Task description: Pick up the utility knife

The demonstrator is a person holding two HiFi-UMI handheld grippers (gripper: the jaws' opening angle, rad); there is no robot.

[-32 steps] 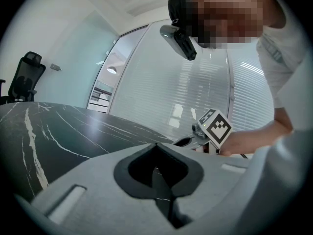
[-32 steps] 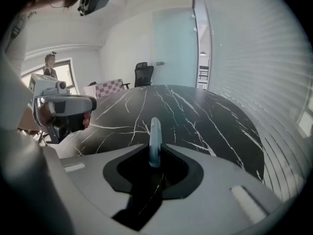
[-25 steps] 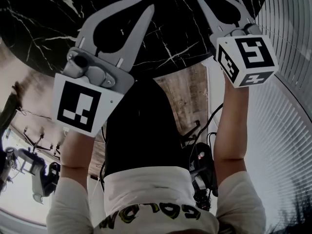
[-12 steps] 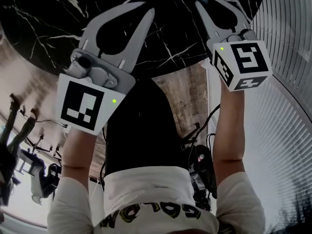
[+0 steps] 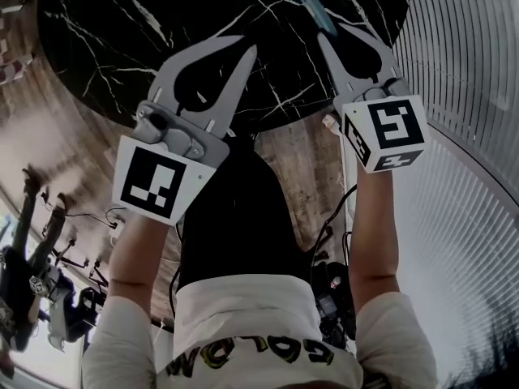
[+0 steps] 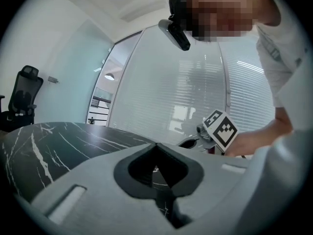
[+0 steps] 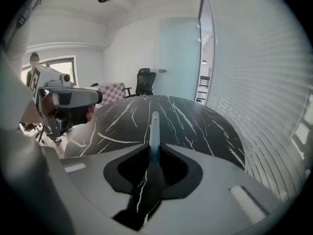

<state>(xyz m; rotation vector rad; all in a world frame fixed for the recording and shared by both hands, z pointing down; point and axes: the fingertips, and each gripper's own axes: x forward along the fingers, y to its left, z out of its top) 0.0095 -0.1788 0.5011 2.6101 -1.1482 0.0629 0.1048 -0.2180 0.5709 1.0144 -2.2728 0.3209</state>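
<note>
While you hold both grippers out over the near edge of the bench [image 5: 105, 47], the right gripper [image 5: 328, 37] has its jaws closed on the utility knife [image 5: 310, 2]. The pads pinch the slim, pale blue-grey handle near one end. The rest of the knife sticks out past the tips, in line with the jaws. In the right gripper view the knife [image 7: 154, 129] runs straight up the middle of the picture, with the dark veined bench top [image 7: 200, 126] behind it. The knife sits over the near right part of the bench, inside its curved right edge. It looks clear of the surface, though no view shows the gap plainly.

Your left gripper [image 5: 231, 51] is drawn together and holds nothing. In its own view the jaws meet at the tips [image 6: 156, 145], and only the bench top [image 6: 49, 141] shows through the spade-shaped opening behind them. It hangs over the near edge of the bench, to the left of the right gripper and apart from it (the two do not touch).

The marker cube [image 5: 385, 132] on the right gripper also shows in the left gripper view [image 6: 220, 130]. An office chair [image 7: 144, 82] stands beyond the far edge of the bench, and slatted blinds [image 5: 462, 96] run along its right side.
</note>
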